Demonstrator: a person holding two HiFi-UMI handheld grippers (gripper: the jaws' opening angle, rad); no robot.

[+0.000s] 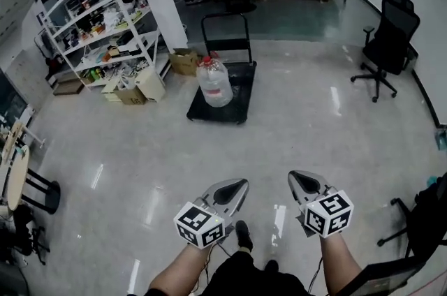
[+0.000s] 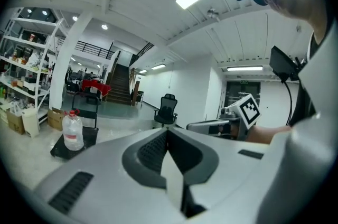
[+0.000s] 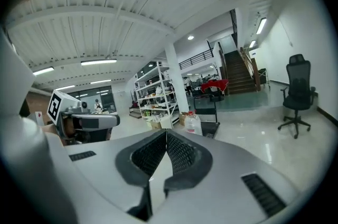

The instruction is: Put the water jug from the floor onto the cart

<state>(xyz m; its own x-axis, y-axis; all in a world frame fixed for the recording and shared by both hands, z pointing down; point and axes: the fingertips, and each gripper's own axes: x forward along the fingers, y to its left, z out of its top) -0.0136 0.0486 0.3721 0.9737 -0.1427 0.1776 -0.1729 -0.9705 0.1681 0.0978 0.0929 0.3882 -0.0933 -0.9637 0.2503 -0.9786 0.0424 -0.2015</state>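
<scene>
Standing upright on the deck of the cart (image 1: 236,107), far across the room, the water jug (image 1: 214,82) no longer rests on the floor (image 1: 314,120), so the placing looks done. With nothing left to carry, the left hand-held gripper (image 1: 241,186) and right hand-held gripper (image 1: 297,179) sit near the person, jaws pressed together and empty. Bare floor lies between them and the cart. Shelving (image 1: 105,29) and boxes (image 1: 184,62) crowd the cart's left edge; an office chair (image 1: 387,43) stands far right, well apart.

Glossy floor (image 1: 314,120), seemingly plastic translucent water jug (image 1: 214,83)
</scene>
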